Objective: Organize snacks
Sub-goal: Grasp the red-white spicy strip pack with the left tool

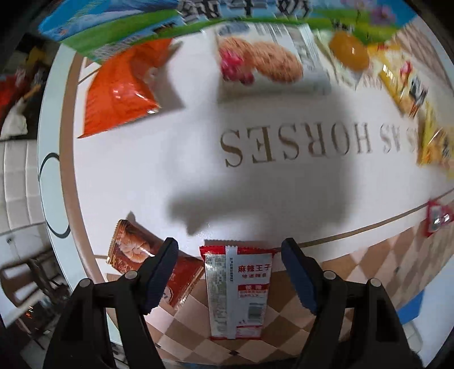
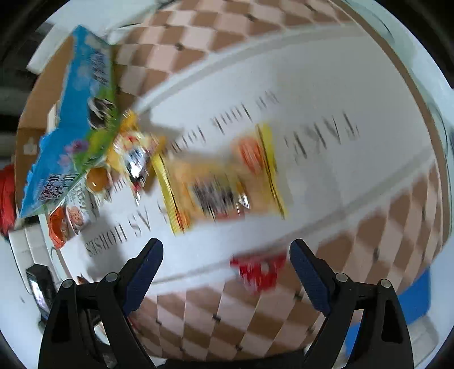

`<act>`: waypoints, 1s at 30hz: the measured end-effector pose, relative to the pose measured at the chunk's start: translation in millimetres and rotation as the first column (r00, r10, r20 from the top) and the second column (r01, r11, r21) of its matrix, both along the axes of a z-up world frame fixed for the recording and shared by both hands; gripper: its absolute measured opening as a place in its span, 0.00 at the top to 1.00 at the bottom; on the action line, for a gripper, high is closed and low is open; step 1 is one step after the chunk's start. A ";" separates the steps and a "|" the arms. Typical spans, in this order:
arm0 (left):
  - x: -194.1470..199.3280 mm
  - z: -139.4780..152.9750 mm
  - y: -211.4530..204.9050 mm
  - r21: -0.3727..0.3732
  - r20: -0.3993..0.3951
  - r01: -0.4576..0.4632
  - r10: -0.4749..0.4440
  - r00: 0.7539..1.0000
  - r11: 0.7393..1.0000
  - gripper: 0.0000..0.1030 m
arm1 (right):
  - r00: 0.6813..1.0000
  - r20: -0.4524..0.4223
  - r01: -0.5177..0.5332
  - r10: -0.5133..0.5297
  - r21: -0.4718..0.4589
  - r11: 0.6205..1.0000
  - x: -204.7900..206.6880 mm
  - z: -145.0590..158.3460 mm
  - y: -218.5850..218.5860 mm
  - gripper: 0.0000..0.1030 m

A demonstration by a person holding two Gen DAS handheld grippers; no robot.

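Nearest the left lens: left gripper (image 1: 229,257), spread wide, holding nothing, poised over a red-and-silver packet (image 1: 237,292) lying flat, seam side up, between the fingers and not touched by either. Just beside it on the left, a brown bread packet (image 1: 133,249), partly hidden behind the left finger. Further off on the white cloth (image 1: 142,176): an orange bag (image 1: 119,93), a cookie pack (image 1: 266,62), yellow packets (image 1: 408,85) at the right, and a blue-and-green carton (image 1: 113,25) along the top edge.

Right gripper (image 2: 227,255) likewise wide open and empty, hanging above the checked border of the cloth; view badly smeared. Ahead of it a yellow bag (image 2: 221,181), and close below the fingertips a small red packet (image 2: 261,272), too blurred to read.

Step in hand, by the look of it: reaching for a first pick, snacks scattered, sorting barely begun. Next move likely calls for lowering the left fingers astride the red-and-silver packet and closing across its narrow width. Thin, slippery foil; likely to slide or buckle if pinched off-centre.
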State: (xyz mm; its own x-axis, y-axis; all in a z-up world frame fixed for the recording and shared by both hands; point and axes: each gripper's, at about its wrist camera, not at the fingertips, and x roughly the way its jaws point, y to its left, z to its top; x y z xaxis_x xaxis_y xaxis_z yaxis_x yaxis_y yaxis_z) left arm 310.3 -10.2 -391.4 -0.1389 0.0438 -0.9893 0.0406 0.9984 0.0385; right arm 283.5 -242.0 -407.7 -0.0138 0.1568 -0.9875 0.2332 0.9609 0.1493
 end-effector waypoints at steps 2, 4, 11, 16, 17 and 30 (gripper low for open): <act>1.1 8.6 -0.8 -0.021 0.009 -0.028 0.028 1.000 0.999 0.28 | 0.977 -0.012 -0.215 0.215 -0.068 0.974 15.7 -0.3 23.7 0.10; 0.3 14.3 -6.0 -0.035 0.015 -0.048 0.048 0.999 0.998 0.28 | 0.905 -0.066 -0.424 0.420 -0.178 0.888 20.8 -6.1 51.3 0.10; -18.6 14.2 -27.0 -0.065 0.018 -0.102 0.103 0.994 0.993 0.28 | 0.532 -0.338 -0.837 0.777 -0.347 0.423 3.0 -63.6 118.6 0.10; -42.1 5.9 -29.0 -0.073 0.016 -0.143 0.144 0.989 0.987 0.28 | 0.464 -0.390 -0.876 0.796 -0.340 0.344 11.5 -84.2 119.8 0.10; -45.1 4.0 -29.1 -0.069 0.017 -0.150 0.151 0.988 0.986 0.28 | 0.461 -0.396 -0.878 0.795 -0.335 0.342 15.1 -87.3 116.8 0.10; -112.8 13.5 21.8 -0.057 0.027 -0.234 0.235 0.972 0.971 0.28 | 0.752 -0.326 -0.630 0.573 -0.101 0.770 47.5 -84.9 61.1 0.35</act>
